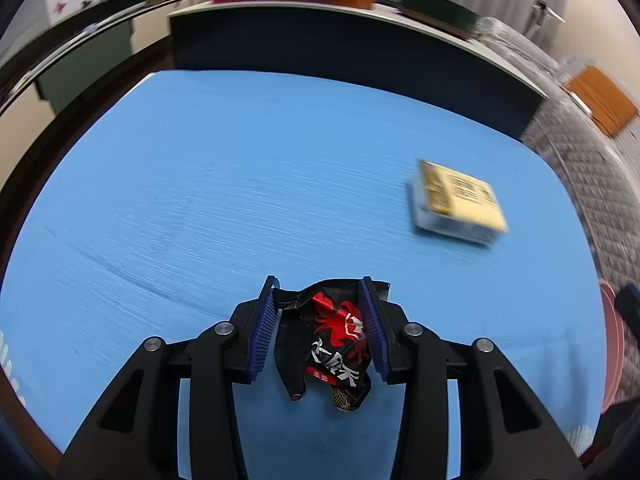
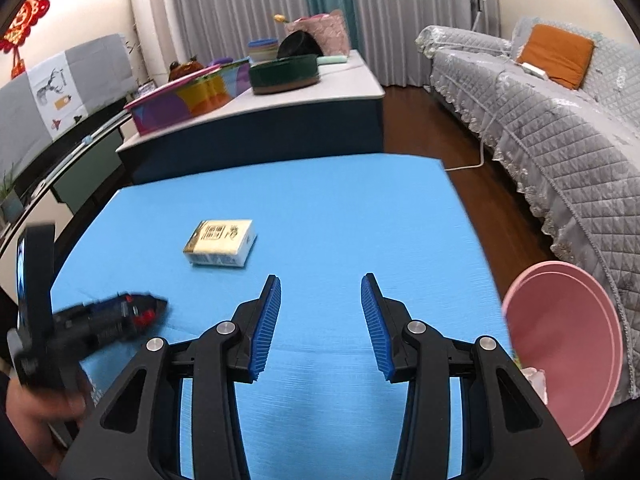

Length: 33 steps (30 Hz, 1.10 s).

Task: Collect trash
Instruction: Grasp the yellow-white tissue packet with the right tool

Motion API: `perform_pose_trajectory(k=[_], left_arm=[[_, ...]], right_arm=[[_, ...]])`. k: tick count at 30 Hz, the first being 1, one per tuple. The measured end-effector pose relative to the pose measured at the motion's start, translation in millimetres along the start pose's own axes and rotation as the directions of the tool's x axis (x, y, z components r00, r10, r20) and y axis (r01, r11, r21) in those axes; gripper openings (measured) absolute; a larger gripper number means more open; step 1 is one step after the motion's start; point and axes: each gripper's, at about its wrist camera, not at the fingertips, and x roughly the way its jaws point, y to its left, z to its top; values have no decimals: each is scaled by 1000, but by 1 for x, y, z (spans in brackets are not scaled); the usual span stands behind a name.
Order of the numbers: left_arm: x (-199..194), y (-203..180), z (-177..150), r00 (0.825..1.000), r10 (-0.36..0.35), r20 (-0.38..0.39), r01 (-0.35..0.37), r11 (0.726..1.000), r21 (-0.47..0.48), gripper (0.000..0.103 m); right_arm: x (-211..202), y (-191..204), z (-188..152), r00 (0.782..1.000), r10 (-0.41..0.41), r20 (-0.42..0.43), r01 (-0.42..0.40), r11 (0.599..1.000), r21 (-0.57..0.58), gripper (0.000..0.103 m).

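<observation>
Left gripper [image 1: 319, 328] around crumpled wrapper [image 1: 332, 344], pink bin [image 2: 560, 344]

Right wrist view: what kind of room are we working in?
Most likely a home living room: a sofa under a quilted grey cover, floor-length curtains, and a low blue-topped table serving as the work surface.

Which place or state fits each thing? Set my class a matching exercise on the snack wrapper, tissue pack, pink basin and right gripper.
1 snack wrapper
2 tissue pack
3 pink basin
4 right gripper

a empty, open
b inside the left gripper
c flat on the blue mat
d off the mat's right edge

Pairs: 1-b, 2-c, 3-d, 4-a
</observation>
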Motion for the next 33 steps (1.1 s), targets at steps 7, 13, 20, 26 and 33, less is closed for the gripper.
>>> perform_pose_trajectory(k=[7,13,20,26,33], left_arm=[[7,9,8,1000,14,6,-14,1000,-27,41],[15,30,24,999,35,-3,-35,996,-79,41],[19,53,31,999,34,-8,-35,992,-123,41],[20,56,33,1000,22,-14,-24,992,-124,41],[20,57,34,1000,15,-16,-17,993,-119,41]], right_arm=[[21,25,-1,999,34,-9,-34,998,-47,66],[45,56,6,999,42,-23,-45,993,-105,78],[83,88,22,998,41,-47,-47,991,-123,81],[112,111,34,996,19,-83,-31,988,-149,84],[136,116,36,989,-27,-144,3,986,-165,76]])
